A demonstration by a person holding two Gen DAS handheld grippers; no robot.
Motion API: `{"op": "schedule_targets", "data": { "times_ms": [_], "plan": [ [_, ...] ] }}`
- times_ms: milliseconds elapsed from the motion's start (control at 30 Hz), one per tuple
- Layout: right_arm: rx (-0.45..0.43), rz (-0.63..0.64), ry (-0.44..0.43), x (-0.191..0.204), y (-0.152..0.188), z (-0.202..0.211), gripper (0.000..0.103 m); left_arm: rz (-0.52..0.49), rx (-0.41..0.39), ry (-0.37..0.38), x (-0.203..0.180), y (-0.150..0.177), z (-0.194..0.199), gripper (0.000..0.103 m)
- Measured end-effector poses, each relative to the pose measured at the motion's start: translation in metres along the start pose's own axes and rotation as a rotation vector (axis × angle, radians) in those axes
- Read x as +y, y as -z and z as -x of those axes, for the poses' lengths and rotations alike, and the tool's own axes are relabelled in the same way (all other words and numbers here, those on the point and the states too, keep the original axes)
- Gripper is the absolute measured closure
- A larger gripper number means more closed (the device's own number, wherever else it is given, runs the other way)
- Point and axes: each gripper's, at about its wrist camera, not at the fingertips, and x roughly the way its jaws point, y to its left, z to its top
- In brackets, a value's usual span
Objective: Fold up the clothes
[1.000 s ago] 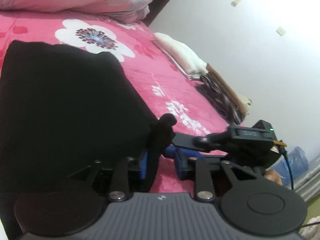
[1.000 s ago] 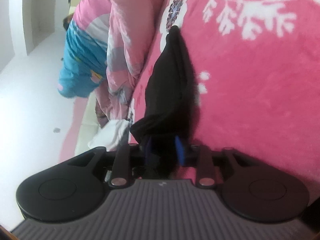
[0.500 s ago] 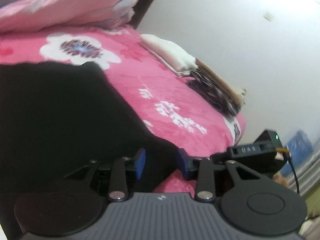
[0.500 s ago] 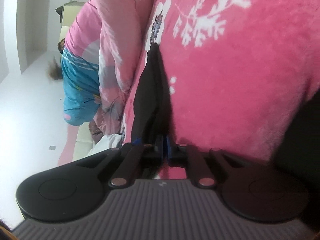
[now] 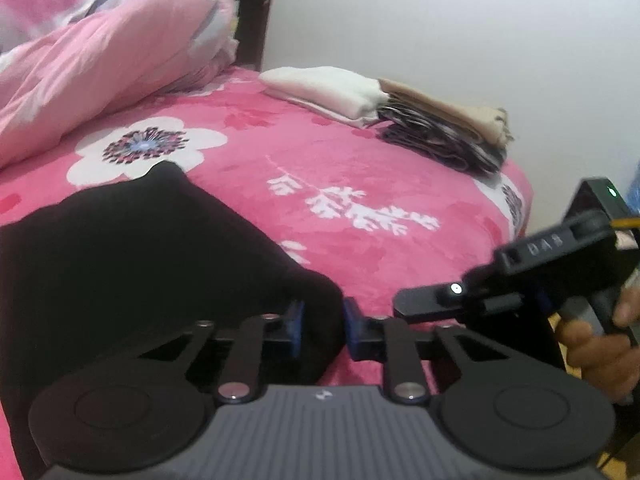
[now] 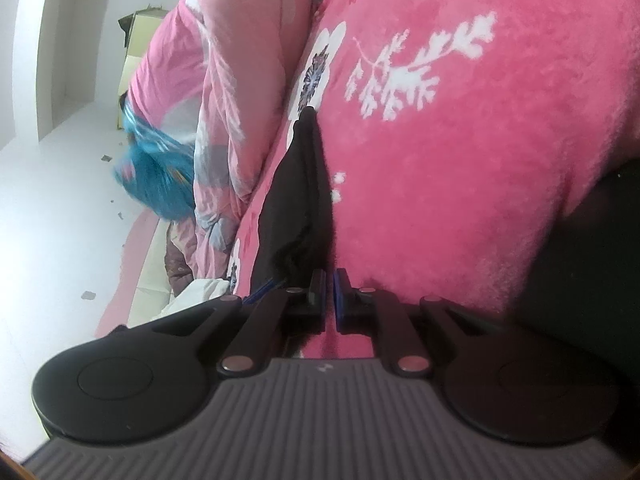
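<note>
- Broadly, the bed under its pink floral blanket fills everything ahead of both tongs, with a pink quilt heaped far ahead and to the left of the left tongs.
- Ahead and to the right of the left tongs, well apart from them, lies a stack of folded clothes, cream on top of dark and beige pieces, so part of the job looks done.
- Spread flat on the blanket, the black garment reaches from the left tongs forward and out to their left; in the right wrist view it shows edge-on, running straight ahead from the fingertips.
- It looks soft, light and limp. It should drape and sag when lifted, and the fleecy blanket may drag on it. Corners and hems are the sensible holds, pinching all layers together so the fold does not slide open.
- Its near right corner sits between the blue pads of the left tongs, whose jaws have just been closing to a narrow gap and seem to press the bunched cloth.
- Just right of that corner, the right tongs stand all but closed; whether a thin hem is caught between the pads I cannot tell.
</note>
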Motion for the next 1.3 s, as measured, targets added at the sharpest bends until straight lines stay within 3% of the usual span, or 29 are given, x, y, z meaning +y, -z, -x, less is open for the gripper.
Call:
{"op": "schedule_targets", "data": {
  "times_ms": [167, 267, 433, 700, 767, 800, 933, 1000, 1067, 1167, 1300],
  "plan": [
    [0.0, 0.007, -0.003, 0.005, 0.003, -0.006, 0.097, 0.191, -0.024, 0.085, 0.03, 0.0, 0.009, 0.09],
    [0.008, -0.014, -0.02, 0.004, 0.003, -0.011, 0.088, 0.332, -0.032, 0.156, 0.052, 0.004, 0.013, 0.09],
    [0.022, -0.02, -0.025, 0.009, 0.002, -0.022, 0.076, 0.474, -0.02, 0.22, 0.076, 0.012, 0.011, 0.085],
    [0.031, 0.042, 0.019, 0.019, 0.005, -0.038, 0.076, 0.48, -0.051, 0.225, 0.08, 0.016, 0.015, 0.091],
    [0.022, 0.082, 0.035, 0.024, 0.006, -0.042, 0.097, 0.485, -0.053, 0.24, 0.081, 0.016, 0.015, 0.092],
    [0.017, 0.102, 0.044, 0.026, 0.007, -0.044, 0.102, 0.484, -0.05, 0.248, 0.081, 0.016, 0.015, 0.092],
    [-0.025, 0.143, -0.002, 0.033, 0.009, -0.033, 0.102, 0.452, -0.029, 0.288, 0.074, 0.013, 0.01, 0.092],
    [-0.023, 0.125, 0.019, 0.027, 0.01, -0.032, 0.102, 0.418, -0.016, 0.291, 0.067, 0.012, 0.006, 0.092],
    [-0.016, 0.092, 0.033, 0.02, 0.01, -0.031, 0.102, 0.388, -0.001, 0.285, 0.062, 0.013, 0.004, 0.09],
    [-0.006, 0.047, 0.055, 0.009, 0.011, -0.029, 0.102, 0.363, -0.008, 0.281, 0.059, 0.018, 0.016, 0.073],
    [-0.034, 0.095, 0.097, 0.019, 0.008, -0.012, 0.1, 0.311, -0.048, 0.235, 0.061, 0.03, 0.053, 0.066]
  ]
}}
